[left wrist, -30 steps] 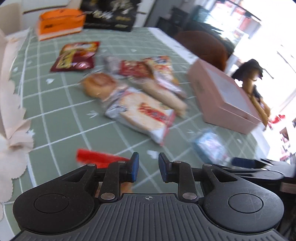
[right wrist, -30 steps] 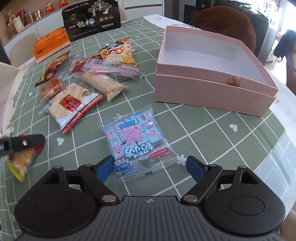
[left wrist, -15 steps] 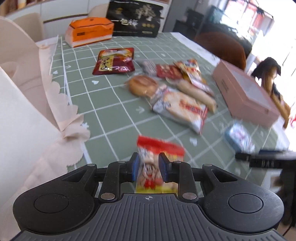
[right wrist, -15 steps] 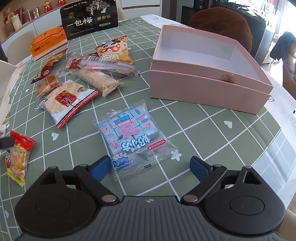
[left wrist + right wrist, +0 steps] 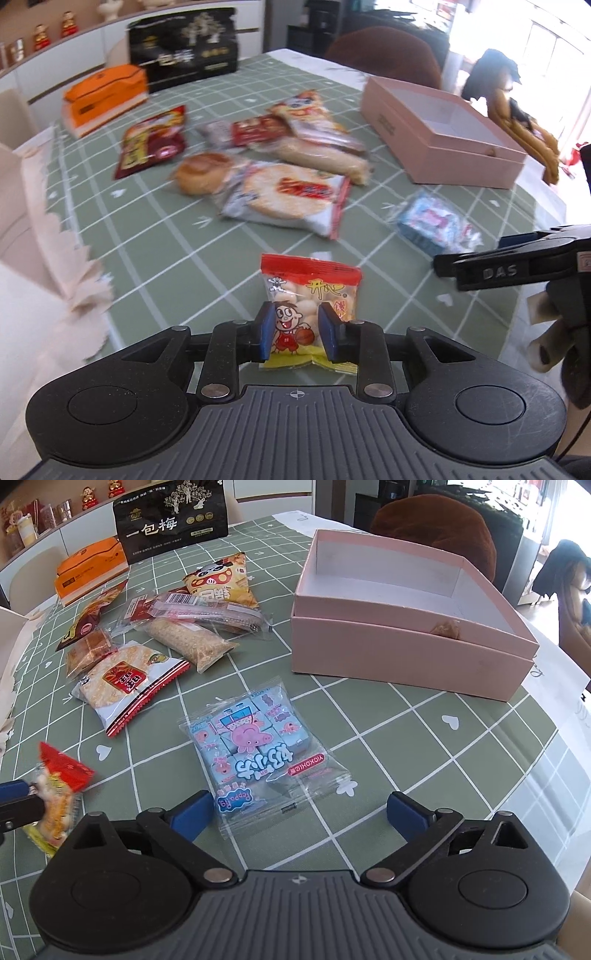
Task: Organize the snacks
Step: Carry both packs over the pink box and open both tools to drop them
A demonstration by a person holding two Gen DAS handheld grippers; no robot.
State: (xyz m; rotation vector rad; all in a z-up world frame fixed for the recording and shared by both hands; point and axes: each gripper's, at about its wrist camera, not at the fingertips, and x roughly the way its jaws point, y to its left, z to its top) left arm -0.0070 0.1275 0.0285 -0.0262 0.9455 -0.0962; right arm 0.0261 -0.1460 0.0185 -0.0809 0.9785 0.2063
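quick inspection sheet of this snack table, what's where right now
surface: green checked tablecloth
job's things: pink box open, nearly empty; blue candy pack flat on cloth; snack pile left of box
clutter: orange box, black bag at far edge
grippers: left gripper shut on small red snack bag; right gripper open behind candy pack
cables: nothing seen
surroundings: brown chair

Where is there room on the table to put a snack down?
Bare cloth lies between the Peppa Pig pack and the pink box, and to the pack's right toward the table edge. The pink box looks nearly empty too. It is crowded around the rice cracker pack, where packets overlap.
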